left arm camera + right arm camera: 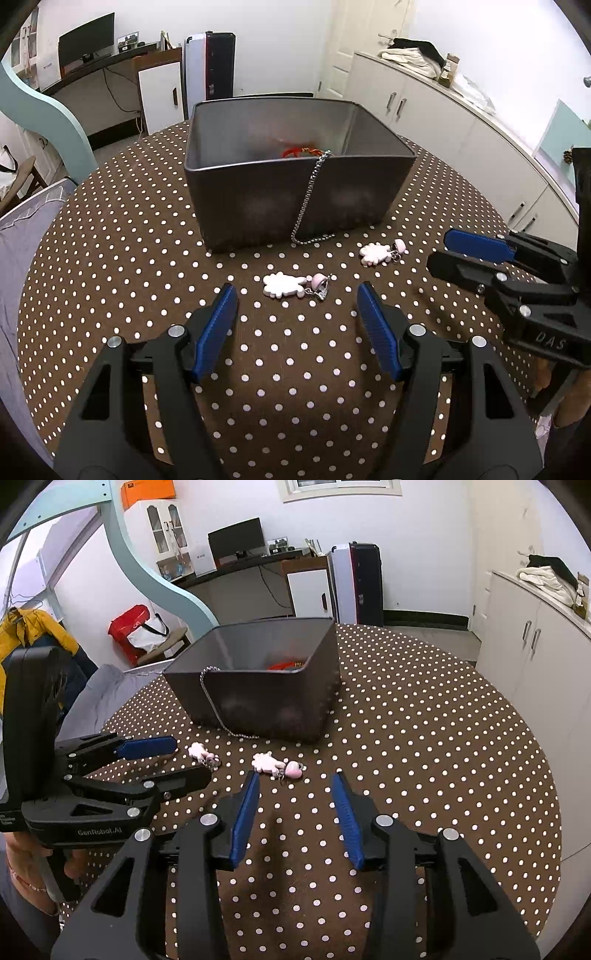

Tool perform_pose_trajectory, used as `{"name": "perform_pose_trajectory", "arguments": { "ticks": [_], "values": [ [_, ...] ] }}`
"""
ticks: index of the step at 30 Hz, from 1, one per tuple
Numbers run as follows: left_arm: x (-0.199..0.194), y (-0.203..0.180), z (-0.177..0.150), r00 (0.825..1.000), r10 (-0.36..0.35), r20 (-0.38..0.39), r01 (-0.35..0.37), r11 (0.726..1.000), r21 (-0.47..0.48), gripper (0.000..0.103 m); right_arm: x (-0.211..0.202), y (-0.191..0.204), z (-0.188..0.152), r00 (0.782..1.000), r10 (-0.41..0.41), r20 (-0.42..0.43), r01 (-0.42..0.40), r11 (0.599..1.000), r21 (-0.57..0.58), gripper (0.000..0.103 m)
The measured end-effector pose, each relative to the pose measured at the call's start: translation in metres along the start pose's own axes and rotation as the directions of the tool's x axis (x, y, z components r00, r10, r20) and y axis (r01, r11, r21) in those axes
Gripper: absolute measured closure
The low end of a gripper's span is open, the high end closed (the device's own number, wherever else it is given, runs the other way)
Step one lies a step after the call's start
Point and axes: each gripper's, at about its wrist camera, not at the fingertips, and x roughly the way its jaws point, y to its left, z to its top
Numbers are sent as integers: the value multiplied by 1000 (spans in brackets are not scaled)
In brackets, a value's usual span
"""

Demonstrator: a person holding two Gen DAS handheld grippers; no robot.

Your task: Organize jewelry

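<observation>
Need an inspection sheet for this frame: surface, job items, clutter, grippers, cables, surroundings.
Surface: round table under a brown cloth with white dots.
Job's things: dark bin on the table, red jewelry inside; silver chain hangs over the bin's front rim, its end on the cloth; two white-and-pink earrings lie in front of the bin, left earring and right earring.
Clutter: nothing seen on the table.
Grippers: left gripper open, empty, left earring just ahead; right gripper open, empty, right earring just ahead.
Cables: wires hang below the desk by the back wall.
Surroundings: monitor, white cabinets with folded clothes, red bag.
</observation>
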Motion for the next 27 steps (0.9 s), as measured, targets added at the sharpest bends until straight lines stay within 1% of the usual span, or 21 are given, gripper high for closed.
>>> {"name": "perform_pose_trajectory", "arguments": {
  "ticks": [2, 6, 8, 9, 10, 11, 12, 13, 17, 20, 25, 27],
  "values": [
    [3, 0, 2, 1000, 3, -2, -3, 1000, -1, 36, 2, -2, 0, 1000, 2, -5, -2, 1000, 7, 62],
    [12, -7, 7, 999, 35, -9, -35, 999, 17, 37, 5, -2, 2, 1000, -4, -12, 4, 1000, 7, 59],
    [14, -10, 8, 998, 67, -10, -67, 997, 35, 51, 7, 1, 4, 1000, -16, -21, 16, 1000, -7, 57],
    [15, -12, 9, 996, 90, -9, -89, 995, 53, 55, 9, 2, 4, 999, -22, -26, 22, 1000, -15, 56],
    [15, -13, 8, 995, 95, -8, -95, 994, 61, 64, 11, 4, 4, 999, -25, -32, 24, 999, -22, 55],
    [15, -14, 9, 996, 92, -7, -91, 994, 65, 69, 13, 6, 5, 999, -27, -36, 26, 999, -28, 55],
    [14, -12, 9, 996, 90, -6, -89, 994, 63, 71, 15, 7, 6, 999, -32, -41, 31, 999, -38, 54],
    [14, -12, 9, 996, 93, -5, -92, 994, 65, 75, 17, 10, 5, 998, -39, -46, 37, 998, -47, 54],
    [13, -10, 8, 997, 83, 0, -83, 995, 57, 76, 29, 21, 8, 995, -61, -74, 53, 993, -108, 53],
    [11, -6, 8, 998, 64, 2, -64, 997, 44, 76, 39, 27, 12, 991, -96, -88, 83, 986, -145, 54],
    [8, -1, 5, 999, 45, 4, -45, 998, 33, 76, 49, 31, 14, 988, -115, -102, 94, 978, -186, 54],
    [7, 0, 4, 999, 38, 6, -39, 999, 31, 76, 50, 33, 14, 989, -100, -104, 78, 977, -198, 71]
  ]
}}
